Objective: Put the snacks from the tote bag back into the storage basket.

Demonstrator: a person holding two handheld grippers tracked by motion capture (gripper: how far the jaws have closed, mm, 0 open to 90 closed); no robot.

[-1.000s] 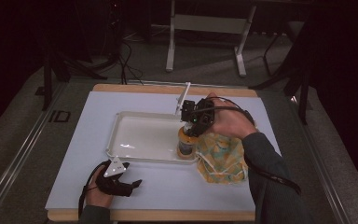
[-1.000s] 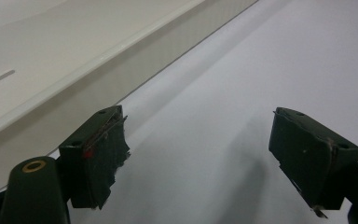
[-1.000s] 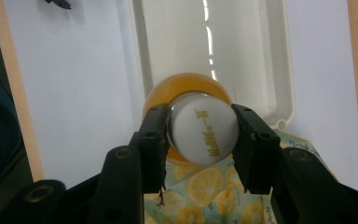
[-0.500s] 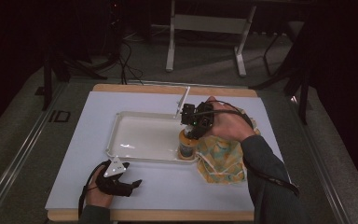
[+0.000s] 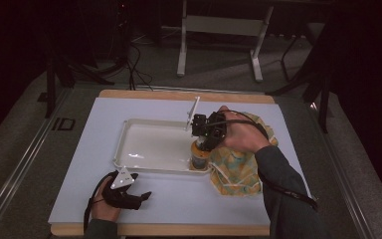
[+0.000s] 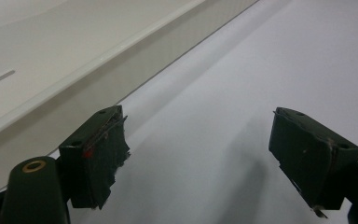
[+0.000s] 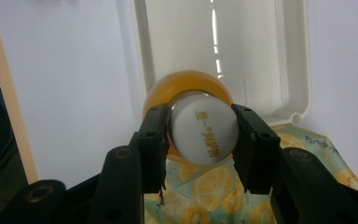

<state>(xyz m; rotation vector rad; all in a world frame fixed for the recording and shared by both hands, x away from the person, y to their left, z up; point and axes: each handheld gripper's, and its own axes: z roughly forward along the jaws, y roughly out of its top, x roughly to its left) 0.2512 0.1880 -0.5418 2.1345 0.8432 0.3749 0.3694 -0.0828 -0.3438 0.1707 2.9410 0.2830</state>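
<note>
Over near right corner of white tray (image 5: 129, 130), orange bottle (image 5: 199, 154) is held upright by white cap (image 7: 205, 133), clamped between jaws of right gripper (image 5: 206, 139). Bottle base appears seated at tray corner, beside lemon-print cloth (image 5: 238, 172). Left gripper (image 5: 142, 198) is rested on desk (image 5: 298, 129) near front tray wall, jaws spread apart, nothing between them. Risk judged: grip is taken on smooth cap only, so slip or tilt could be caused by sideways pull; base could be caught on tray rim or cloth and bottle toppled.
</note>
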